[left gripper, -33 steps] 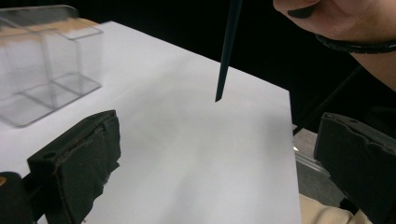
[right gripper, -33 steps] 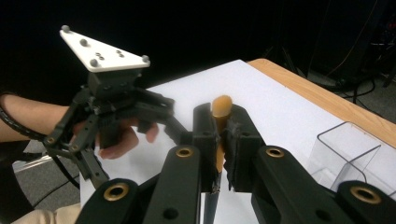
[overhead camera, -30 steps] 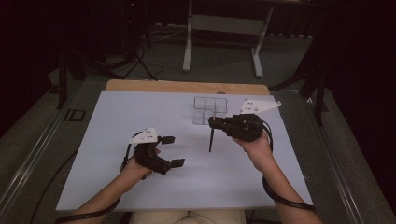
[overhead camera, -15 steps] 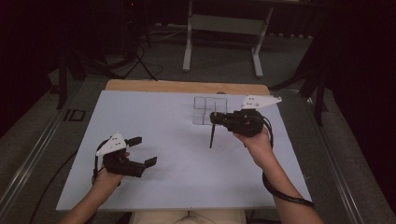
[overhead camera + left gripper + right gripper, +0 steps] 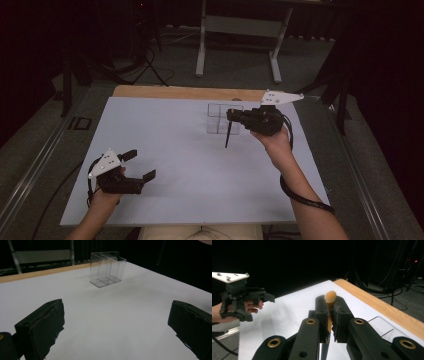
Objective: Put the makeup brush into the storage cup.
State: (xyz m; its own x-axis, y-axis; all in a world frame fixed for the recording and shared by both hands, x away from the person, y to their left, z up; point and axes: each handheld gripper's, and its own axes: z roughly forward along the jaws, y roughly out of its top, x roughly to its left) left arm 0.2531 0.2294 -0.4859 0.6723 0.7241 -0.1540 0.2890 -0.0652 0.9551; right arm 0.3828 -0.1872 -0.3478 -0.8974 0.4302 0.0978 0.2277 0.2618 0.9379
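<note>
My right gripper point(image 5: 231, 116) hangs over the right part of the white table point(image 5: 170, 135), shut on a thin stick-like tool point(image 5: 228, 136) whose dark lower end points down at the board. Its orange-brown rounded top point(image 5: 330, 297) sticks up between the jaws of my right gripper point(image 5: 331, 305). A clear plastic organizer point(image 5: 218, 120) with several compartments stands right beside and under that gripper, seen farther off as the organizer point(image 5: 107, 268). My left gripper point(image 5: 140, 164) rests near the front left, jaws wide open with nothing between them. The same left gripper point(image 5: 117, 322) faces the organizer.
A wooden strip point(image 5: 175, 92) runs along the table's far edge. Beyond it a grey metal stand point(image 5: 240, 27) sits on the dark floor among cables. The left gripper point(image 5: 260, 306) and its hand appear at the left of the right gripper view.
My left gripper has slid to the left and toward the near edge, still open. My right gripper has drifted slightly farther away, toward the organizer, keeping the tool.
</note>
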